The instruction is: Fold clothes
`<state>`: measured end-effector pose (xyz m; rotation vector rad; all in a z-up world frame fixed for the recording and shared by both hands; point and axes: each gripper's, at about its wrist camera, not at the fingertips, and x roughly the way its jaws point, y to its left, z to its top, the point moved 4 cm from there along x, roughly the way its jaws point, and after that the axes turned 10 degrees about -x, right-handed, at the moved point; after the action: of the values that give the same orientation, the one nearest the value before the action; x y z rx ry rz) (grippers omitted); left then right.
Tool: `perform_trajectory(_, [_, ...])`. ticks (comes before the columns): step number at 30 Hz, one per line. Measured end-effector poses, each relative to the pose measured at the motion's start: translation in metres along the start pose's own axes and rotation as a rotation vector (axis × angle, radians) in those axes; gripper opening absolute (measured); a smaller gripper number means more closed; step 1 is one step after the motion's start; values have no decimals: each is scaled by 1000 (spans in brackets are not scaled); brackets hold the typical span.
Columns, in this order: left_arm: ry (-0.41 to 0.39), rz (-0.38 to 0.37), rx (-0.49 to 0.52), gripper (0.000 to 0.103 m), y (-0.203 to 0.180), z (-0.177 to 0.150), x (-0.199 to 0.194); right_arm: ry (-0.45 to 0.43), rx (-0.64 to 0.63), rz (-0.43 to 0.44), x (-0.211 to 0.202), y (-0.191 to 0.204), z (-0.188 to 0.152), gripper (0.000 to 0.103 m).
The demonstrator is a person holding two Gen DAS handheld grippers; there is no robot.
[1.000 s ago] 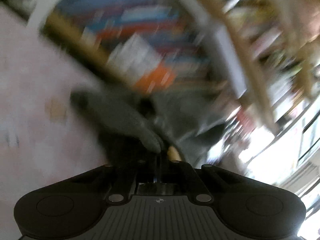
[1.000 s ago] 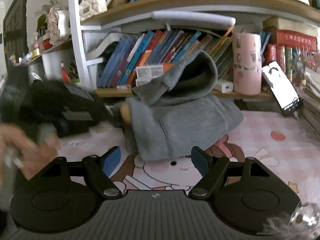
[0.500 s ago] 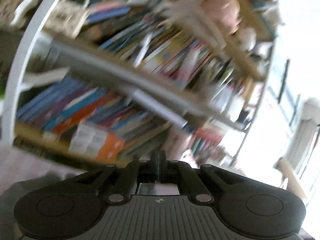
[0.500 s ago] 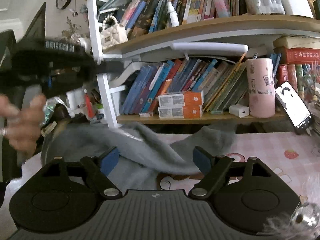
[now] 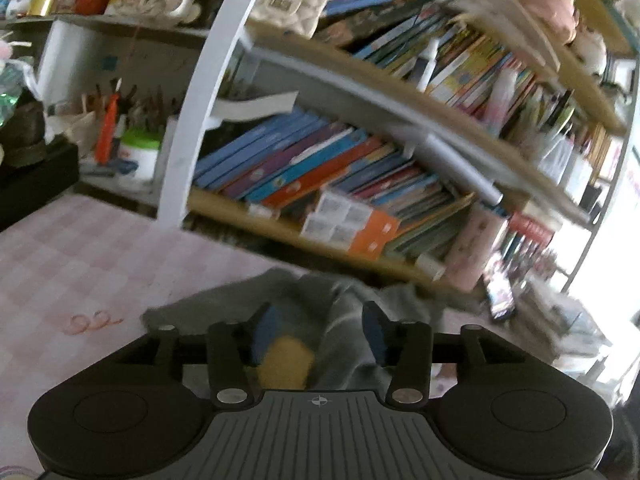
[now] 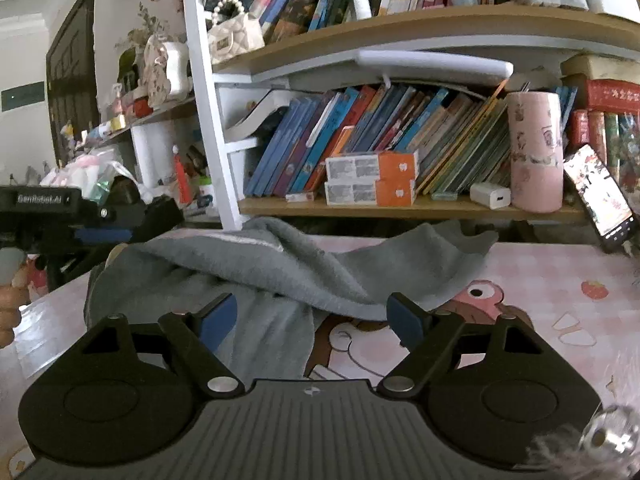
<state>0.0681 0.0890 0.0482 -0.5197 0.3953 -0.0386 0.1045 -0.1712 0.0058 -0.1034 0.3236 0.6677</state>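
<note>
Your left gripper is opening, dropping the grey hoodie flat again; your right gripper waits open, so refold.

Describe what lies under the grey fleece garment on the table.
The grey fleece garment lies on a pink checked table cover printed with a cartoon figure. The cloth hides part of that figure; whether anything else is underneath cannot be seen.
</note>
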Motion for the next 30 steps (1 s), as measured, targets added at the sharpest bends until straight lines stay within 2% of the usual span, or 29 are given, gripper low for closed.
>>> perform_trajectory(4, [17,-3,40,56,-2,-9,-3,8,-1,4,2,1,-1,81])
perform_trajectory(8, [-11,13,70,56,-9,-13,-8,7,6,9,0,0,-2,81])
perform_trajectory(10, [-32,-8,97,56,-16,-12,-15,7,8,11,0,0,-2,81])
perform_trajectory(12, [-14,-16,145,57,-23,-14,-16,8,13,19,0,0,-2,82])
perform_trajectory(14, [24,29,191,56,-23,-19,-8,13,22,28,0,0,-2,82])
perform_trajectory(16, [50,90,195,50,-17,-24,2,13,27,37,0,1,-1,82])
perform_trajectory(17, [65,99,182,37,-13,-25,6,12,28,40,0,2,-1,82])
perform_trajectory(20, [116,88,138,16,-4,-22,19,10,31,41,-1,1,0,82])
perform_trajectory(22, [120,92,136,12,-2,-11,27,10,36,40,-1,0,0,82])
perform_trajectory(24, [46,107,118,11,-2,20,28,5,37,38,-2,0,0,82])
perform_trajectory(27, [-176,80,87,8,-22,84,10,-3,36,35,-3,-2,1,82])
perform_trajectory(29, [-298,12,156,3,-57,104,-10,-9,36,27,-4,-3,2,82])
perform_trajectory(30, [-326,-54,213,3,-79,105,-21,-12,38,18,-5,-5,3,82])
